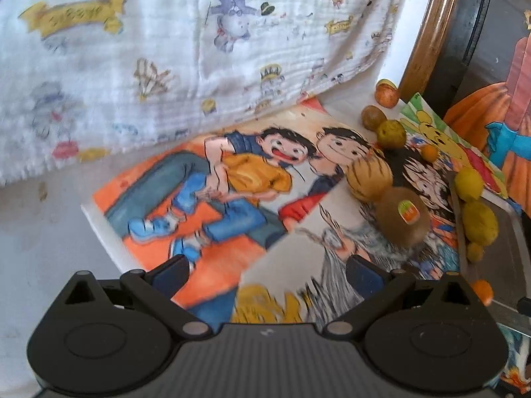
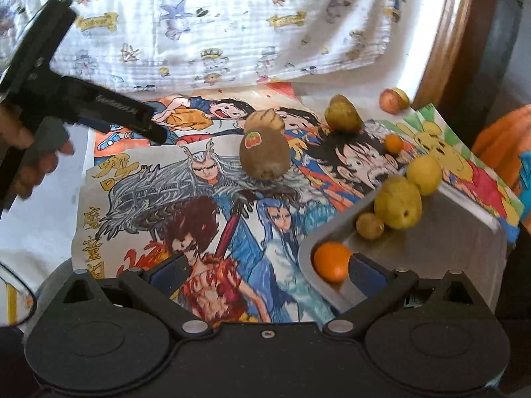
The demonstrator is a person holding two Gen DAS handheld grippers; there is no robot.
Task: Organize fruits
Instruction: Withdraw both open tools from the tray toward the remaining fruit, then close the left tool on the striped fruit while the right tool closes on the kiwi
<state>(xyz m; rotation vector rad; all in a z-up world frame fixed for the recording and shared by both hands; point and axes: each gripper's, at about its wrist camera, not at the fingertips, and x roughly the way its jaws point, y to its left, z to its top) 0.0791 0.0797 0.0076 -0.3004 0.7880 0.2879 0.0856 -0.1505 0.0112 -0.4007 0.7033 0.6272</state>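
Both claws are spread wide and hold nothing. The left claw [image 1: 265, 272] hovers low over colourful hand-drawn cartoon pictures [image 1: 205, 179] spread on the white table [image 1: 49, 232], and in the right wrist view a hand [image 2: 30, 162] grips its black handle at the left edge. The right claw [image 2: 265, 270] hangs over the near corner of a metal tray [image 2: 464, 248] that lies at the right on the drawings. In the tray are a small orange fruit [image 2: 332, 262] just beside the right claw's right finger, a small brownish-green fruit [image 2: 370, 225] and a larger yellow-green fruit [image 2: 398, 207] touching it, with another yellow fruit [image 2: 424, 174] at the tray's far rim. Outside the tray, a kiwi with a sticker [image 2: 264, 154] stands in the middle of the drawings, a striped tan fruit [image 2: 265, 119] touching it from behind. Farther back lie a yellowish-brown fruit [image 2: 343, 114], a tiny orange fruit [image 2: 394, 143] and, near a curved wooden frame [image 2: 448, 49], a reddish fruit [image 2: 393, 99]. A white cloth printed with cartoon figures [image 2: 215, 26] drapes across the far side of the table.
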